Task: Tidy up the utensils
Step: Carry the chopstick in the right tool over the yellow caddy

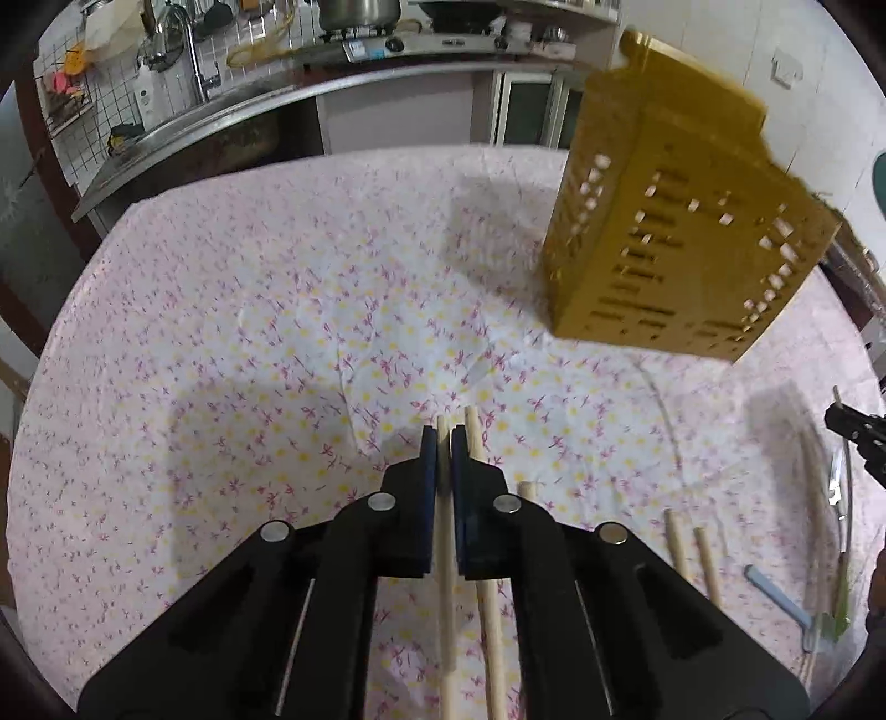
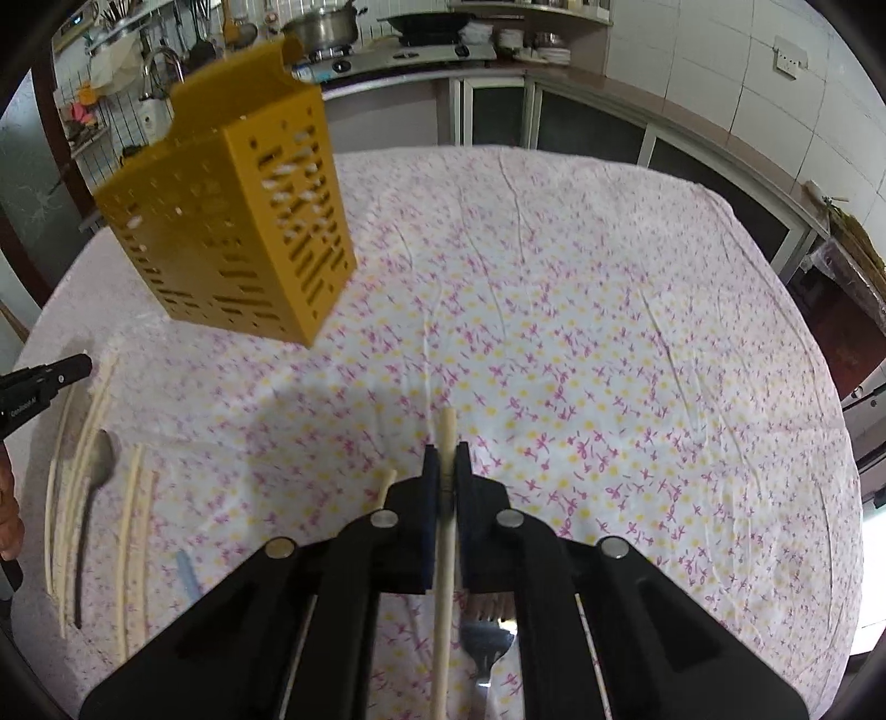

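Both grippers clamp now: left gripper (image 1: 444, 443) pinches a pale wooden chopstick (image 1: 443, 559), right gripper (image 2: 446, 462) another chopstick (image 2: 444, 554), each short of the mustard-yellow slotted plastic utensil holder (image 1: 681, 232).

the left gripper (image 1: 444, 443) fingers are closed on one chopstick (image 1: 443, 526); the yellow utensil holder (image 1: 681, 238) stands beyond the gripper, to its right, on the surface (image 1: 277, 304).

Behind your bench with its floral cloth (image 2: 609, 332) you've got a kitchen counter (image 1: 232, 111), sink faucet (image 1: 191, 50), steel pot (image 2: 324, 25) on the stove (image 2: 410, 55), tiled wall (image 2: 720, 72) with a socket (image 2: 791, 55).
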`<action>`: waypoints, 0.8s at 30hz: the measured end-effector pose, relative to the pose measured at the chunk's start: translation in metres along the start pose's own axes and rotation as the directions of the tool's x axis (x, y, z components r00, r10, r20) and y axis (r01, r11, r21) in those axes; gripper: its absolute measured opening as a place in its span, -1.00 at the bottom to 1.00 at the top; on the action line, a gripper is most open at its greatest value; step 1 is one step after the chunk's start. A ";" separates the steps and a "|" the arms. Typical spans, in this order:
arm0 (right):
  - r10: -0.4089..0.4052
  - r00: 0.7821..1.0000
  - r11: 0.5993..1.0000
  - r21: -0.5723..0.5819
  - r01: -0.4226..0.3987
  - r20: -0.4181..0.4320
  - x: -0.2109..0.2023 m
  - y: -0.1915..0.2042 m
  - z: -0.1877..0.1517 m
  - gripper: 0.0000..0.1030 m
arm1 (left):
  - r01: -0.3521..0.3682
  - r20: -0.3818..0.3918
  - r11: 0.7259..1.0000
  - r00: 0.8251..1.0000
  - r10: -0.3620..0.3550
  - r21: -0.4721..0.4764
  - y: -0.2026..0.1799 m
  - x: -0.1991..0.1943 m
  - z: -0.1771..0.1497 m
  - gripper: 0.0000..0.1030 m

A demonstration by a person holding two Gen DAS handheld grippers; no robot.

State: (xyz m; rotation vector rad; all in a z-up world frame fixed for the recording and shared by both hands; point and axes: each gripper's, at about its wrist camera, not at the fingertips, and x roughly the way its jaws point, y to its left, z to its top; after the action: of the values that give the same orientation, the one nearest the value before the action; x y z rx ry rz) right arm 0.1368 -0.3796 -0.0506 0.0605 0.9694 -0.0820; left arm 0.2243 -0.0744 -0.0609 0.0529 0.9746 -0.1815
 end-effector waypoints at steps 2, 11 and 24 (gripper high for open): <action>0.025 0.999 1.000 0.013 -0.026 0.024 -0.009 -0.001 0.001 -0.89 | 0.026 0.029 1.000 0.999 -0.026 -0.003 0.001 -0.013 0.000 -0.93; 0.089 0.984 0.994 0.053 -0.098 0.156 -0.051 -0.004 0.014 -0.89 | 0.058 0.145 0.998 0.988 -0.056 -0.007 0.007 -0.059 0.004 -0.93; 0.097 0.955 0.992 0.054 -0.116 0.280 -0.096 -0.004 0.021 -0.89 | 0.072 0.242 0.997 0.968 -0.073 0.011 0.007 -0.108 0.012 -0.93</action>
State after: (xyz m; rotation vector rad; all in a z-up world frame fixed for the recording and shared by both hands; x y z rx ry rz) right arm 0.0997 -0.3811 0.0410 0.1615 0.6809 -0.0239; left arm 0.1765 -0.0555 0.0349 -0.0031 0.7326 -0.2503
